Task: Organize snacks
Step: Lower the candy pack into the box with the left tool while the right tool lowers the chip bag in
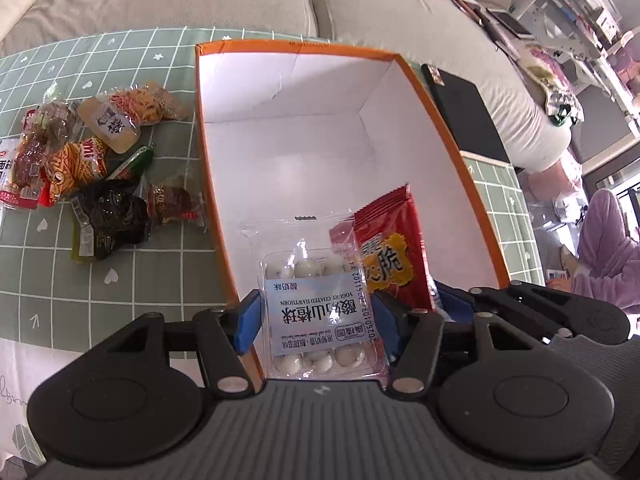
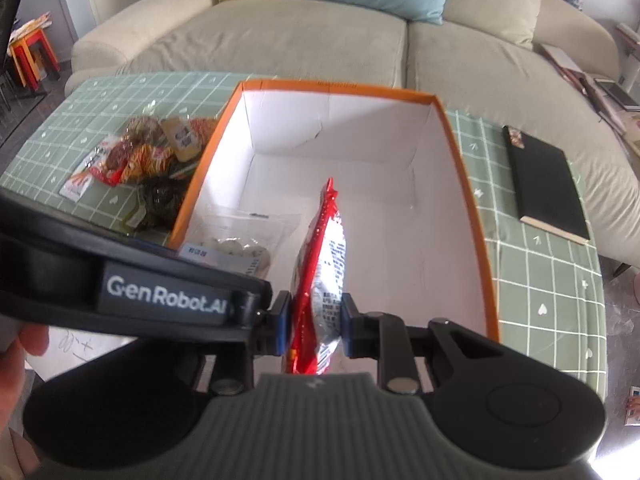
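Observation:
An orange box with a white inside stands on the green checked tablecloth; the same box fills the right wrist view. My left gripper is shut on a clear tray of white yogurt-coated hawthorn balls, held over the box's near edge. Inside the box, just right of the tray, hangs a red snack packet. My right gripper is shut on that red packet, which stands edge-on over the box's inside. The hawthorn tray shows left of it, partly behind the left gripper's body.
A heap of loose snack packets lies on the cloth left of the box, also seen as a pile. A black notebook lies to the right. A beige sofa runs behind the table.

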The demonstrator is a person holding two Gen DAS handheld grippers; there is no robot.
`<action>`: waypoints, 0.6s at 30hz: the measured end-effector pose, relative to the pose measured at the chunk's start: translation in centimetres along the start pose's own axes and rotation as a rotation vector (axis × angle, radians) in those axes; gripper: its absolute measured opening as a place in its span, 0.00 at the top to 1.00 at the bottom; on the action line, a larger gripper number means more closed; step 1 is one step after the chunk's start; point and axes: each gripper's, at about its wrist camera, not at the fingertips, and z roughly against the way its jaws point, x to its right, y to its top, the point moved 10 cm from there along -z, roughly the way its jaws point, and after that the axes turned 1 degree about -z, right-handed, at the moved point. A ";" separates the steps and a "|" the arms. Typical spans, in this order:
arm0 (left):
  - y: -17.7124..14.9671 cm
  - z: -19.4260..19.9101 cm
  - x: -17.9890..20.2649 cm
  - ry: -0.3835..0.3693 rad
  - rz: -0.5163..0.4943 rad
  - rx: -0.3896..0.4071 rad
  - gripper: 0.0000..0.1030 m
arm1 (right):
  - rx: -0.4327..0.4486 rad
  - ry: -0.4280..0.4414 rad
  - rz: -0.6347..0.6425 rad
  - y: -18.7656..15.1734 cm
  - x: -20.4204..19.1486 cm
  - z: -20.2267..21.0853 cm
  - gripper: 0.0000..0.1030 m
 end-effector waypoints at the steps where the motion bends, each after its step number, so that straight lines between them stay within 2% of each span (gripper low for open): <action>1: 0.0 -0.1 0.1 0.012 -0.009 -0.006 0.35 | -0.012 0.003 0.003 -0.1 0.0 -0.5 0.79; 4: 0.0 -0.6 0.2 0.025 -0.035 -0.020 0.35 | -0.042 0.001 -0.006 -0.5 0.3 -1.6 0.79; 9: 0.2 -0.5 -0.3 0.052 -0.082 -0.022 0.35 | -0.065 0.076 -0.083 -0.7 0.0 -2.6 0.79; 15: 0.5 0.3 -2.4 0.101 -0.107 -0.009 0.35 | -0.074 0.157 -0.124 -0.8 -2.6 -3.4 0.79; 18: 0.6 0.5 -3.1 0.124 -0.123 -0.006 0.35 | -0.086 0.142 -0.103 -0.9 -3.6 -4.0 0.79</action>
